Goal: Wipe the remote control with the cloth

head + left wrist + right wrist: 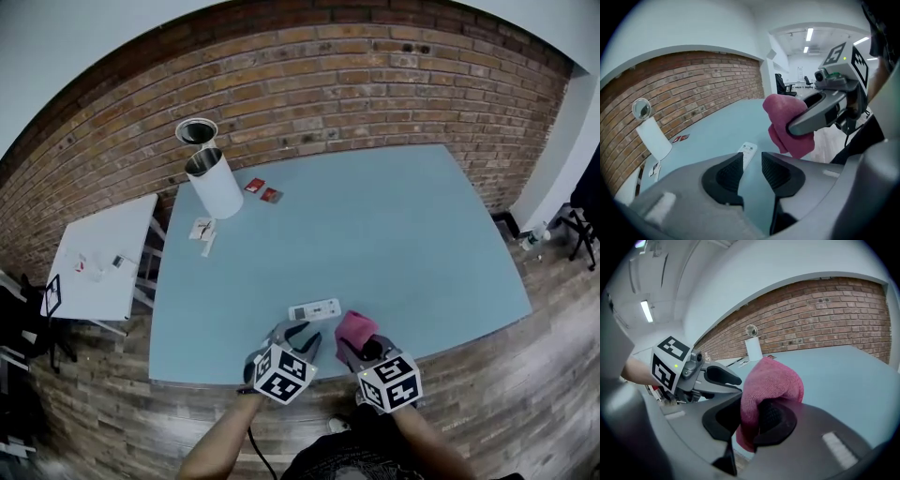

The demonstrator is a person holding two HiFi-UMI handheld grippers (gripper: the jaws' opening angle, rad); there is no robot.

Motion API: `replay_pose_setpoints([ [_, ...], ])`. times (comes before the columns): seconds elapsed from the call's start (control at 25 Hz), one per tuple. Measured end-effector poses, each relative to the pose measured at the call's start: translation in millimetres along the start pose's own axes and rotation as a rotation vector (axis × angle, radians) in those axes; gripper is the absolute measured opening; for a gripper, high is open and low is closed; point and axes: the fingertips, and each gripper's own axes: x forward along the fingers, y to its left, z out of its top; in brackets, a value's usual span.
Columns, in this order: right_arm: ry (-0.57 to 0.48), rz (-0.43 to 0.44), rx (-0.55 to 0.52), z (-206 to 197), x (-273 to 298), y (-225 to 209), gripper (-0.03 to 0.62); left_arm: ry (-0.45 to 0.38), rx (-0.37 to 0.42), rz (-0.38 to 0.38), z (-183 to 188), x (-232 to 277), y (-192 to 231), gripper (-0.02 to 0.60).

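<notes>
A white remote control [314, 309] [746, 152] lies flat on the light blue table [403, 234] near its front edge. My left gripper [298, 336] [751, 159] hovers just short of the remote, jaws apart with nothing between them. Its side also shows in the right gripper view [719, 376]. My right gripper [361, 352] [752, 411] is shut on a bunched pink cloth [354, 328] [771, 380], held to the right of the remote and apart from it. In the left gripper view the cloth [787, 126] hangs from the right gripper [820, 110] above the table.
A white cylinder container [214, 181] stands at the table's far left, with a round lid-like piece [196, 131] behind it. Small red packets [262, 190] and cards [203, 229] lie beside it. A white side table [103, 258] stands left. A brick wall runs behind.
</notes>
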Motion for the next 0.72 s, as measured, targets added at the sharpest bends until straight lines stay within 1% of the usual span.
replay_pose_setpoints([
  [0.04, 0.000, -0.003, 0.005, 0.0, 2.0, -1.9, 0.061, 0.021, 0.029, -0.023, -3.0, 3.9, -1.2, 0.134],
  [0.08, -0.001, -0.006, 0.008, 0.7, 4.0, -4.3, 0.061, 0.041, 0.059, -0.043, -5.7, 7.9, -1.6, 0.169],
  [0.16, -0.007, -0.011, 0.007, 4.7, 8.4, -10.6, 0.061, 0.079, 0.113, -0.070, -9.6, 16.1, 0.8, 0.175],
  [0.24, -0.014, -0.013, 0.008, 8.4, 13.3, -18.0, 0.061, 0.110, 0.142, -0.088, -12.6, 24.0, 4.6, 0.201],
  [0.36, -0.012, 0.006, 0.002, 12.3, 21.2, -25.4, 0.061, 0.146, 0.168, -0.112, -15.6, 35.8, 9.9, 0.203],
  [0.4, -0.008, 0.017, -0.009, 13.9, 24.1, -26.3, 0.061, 0.160, 0.181, -0.122, -17.0, 40.0, 11.7, 0.217],
  [0.44, -0.006, 0.027, -0.019, 16.1, 26.8, -27.2, 0.061, 0.177, 0.196, -0.133, -18.9, 44.3, 13.4, 0.258],
  [0.56, -0.009, 0.048, -0.034, 23.3, 31.7, -33.6, 0.061, 0.226, 0.238, -0.175, -24.0, 56.9, 17.6, 0.264],
  [0.72, -0.012, 0.060, -0.028, 28.6, 32.8, -50.9, 0.061, 0.278, 0.272, -0.250, -28.8, 72.1, 19.4, 0.265],
])
